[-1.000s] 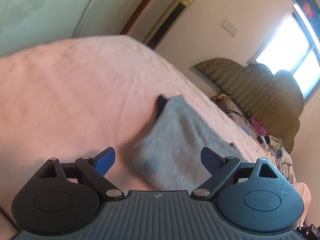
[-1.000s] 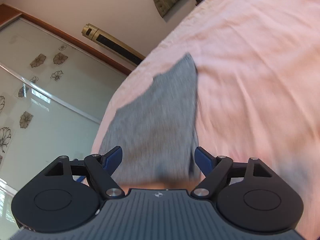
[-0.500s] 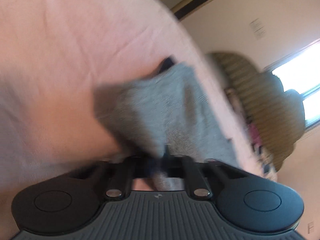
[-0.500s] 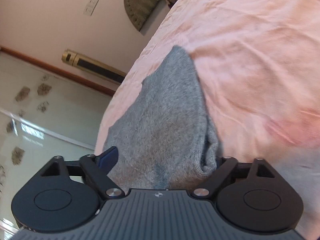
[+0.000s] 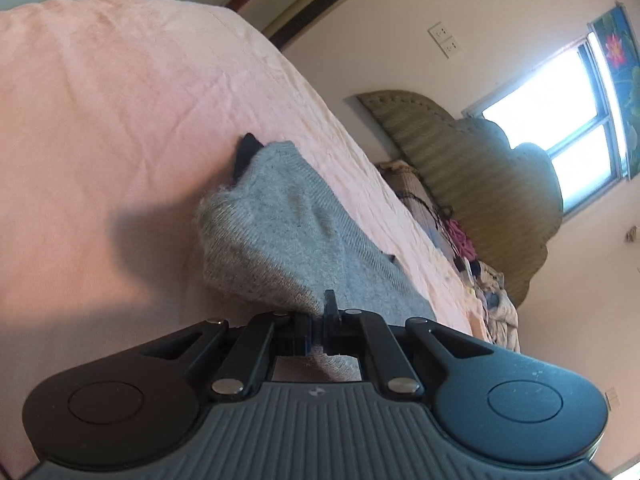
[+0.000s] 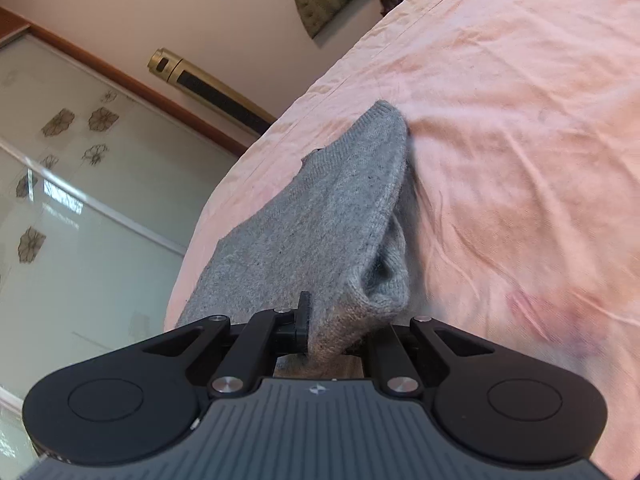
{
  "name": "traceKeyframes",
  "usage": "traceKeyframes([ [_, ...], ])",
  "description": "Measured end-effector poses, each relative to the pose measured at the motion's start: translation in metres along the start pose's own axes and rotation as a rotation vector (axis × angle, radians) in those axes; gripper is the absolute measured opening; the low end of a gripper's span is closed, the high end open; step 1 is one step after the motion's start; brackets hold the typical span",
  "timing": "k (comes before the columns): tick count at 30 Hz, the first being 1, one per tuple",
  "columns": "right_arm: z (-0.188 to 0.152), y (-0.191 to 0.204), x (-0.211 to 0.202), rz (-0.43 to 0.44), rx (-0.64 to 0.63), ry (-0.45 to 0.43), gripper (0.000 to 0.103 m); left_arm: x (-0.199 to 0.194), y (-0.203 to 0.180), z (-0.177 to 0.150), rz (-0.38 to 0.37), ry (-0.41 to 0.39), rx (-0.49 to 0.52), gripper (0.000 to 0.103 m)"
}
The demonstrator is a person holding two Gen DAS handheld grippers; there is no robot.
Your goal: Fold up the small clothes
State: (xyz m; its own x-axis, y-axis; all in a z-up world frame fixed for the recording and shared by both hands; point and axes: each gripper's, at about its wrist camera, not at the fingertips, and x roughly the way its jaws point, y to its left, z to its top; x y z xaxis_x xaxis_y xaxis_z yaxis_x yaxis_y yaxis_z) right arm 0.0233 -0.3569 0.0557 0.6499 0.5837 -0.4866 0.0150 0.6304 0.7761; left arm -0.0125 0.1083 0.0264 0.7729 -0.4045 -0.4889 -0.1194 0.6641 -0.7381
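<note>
The pink bedsheet (image 5: 120, 100) fills most of both views, creased and spread over the bed. Behind it I see a green padded headboard (image 5: 472, 168), a bright window (image 5: 560, 120) and a pile of mixed clothes (image 5: 488, 288) at the head end. In the right wrist view, frosted sliding doors with a flower pattern (image 6: 80, 200) stand beyond the edge of the bed, and a gold and black upright unit (image 6: 208, 88) stands against the wall.

The grey knitted garment (image 5: 288, 232) lies on the sheet, its near edge raised off the bed. A small dark piece (image 5: 246, 152) shows at its far end, pressed against the sheet; I cannot tell what it is.

My left gripper (image 5: 322, 320) has its fingers fully together, and a thin fold of the grey knit is pinched between them at the near edge. My right gripper (image 6: 332, 324) has just been closing its fingers, and they now stand narrow, clamped on a thicker bunch of the same knit. That corner is gathered into a rumpled lump (image 6: 384, 280) just ahead of the right-hand finger.

The 2 grippers grip the same garment at 2 separate places on its near edge.
</note>
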Motion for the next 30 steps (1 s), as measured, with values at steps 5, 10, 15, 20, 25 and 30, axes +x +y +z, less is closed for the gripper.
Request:
traceKeyframes([
  [5,-0.033,-0.023,-0.031,0.016,0.048,0.078,0.013,-0.026,0.023,-0.038,0.060,0.109,0.088,0.004],
  [10,-0.050,-0.049,-0.059,0.004,0.115,0.125,0.039,-0.057,0.031,-0.027,0.061,0.129,0.244,0.014],
  [15,0.008,-0.041,-0.077,0.012,0.020,-0.055,0.076,-0.057,-0.012,0.034,0.139,-0.110,0.405,0.071],
  [20,0.085,-0.022,-0.005,-0.122,-0.160,-0.059,0.075,0.056,-0.043,0.081,0.306,-0.046,0.595,0.085],
  [25,0.121,-0.015,0.072,-0.203,-0.219,0.046,0.075,0.144,-0.040,0.107,0.325,0.116,0.554,0.065],
  [30,0.117,-0.007,0.108,-0.181,-0.292,0.117,0.054,0.176,-0.057,0.094,0.332,0.151,0.659,0.056],
])
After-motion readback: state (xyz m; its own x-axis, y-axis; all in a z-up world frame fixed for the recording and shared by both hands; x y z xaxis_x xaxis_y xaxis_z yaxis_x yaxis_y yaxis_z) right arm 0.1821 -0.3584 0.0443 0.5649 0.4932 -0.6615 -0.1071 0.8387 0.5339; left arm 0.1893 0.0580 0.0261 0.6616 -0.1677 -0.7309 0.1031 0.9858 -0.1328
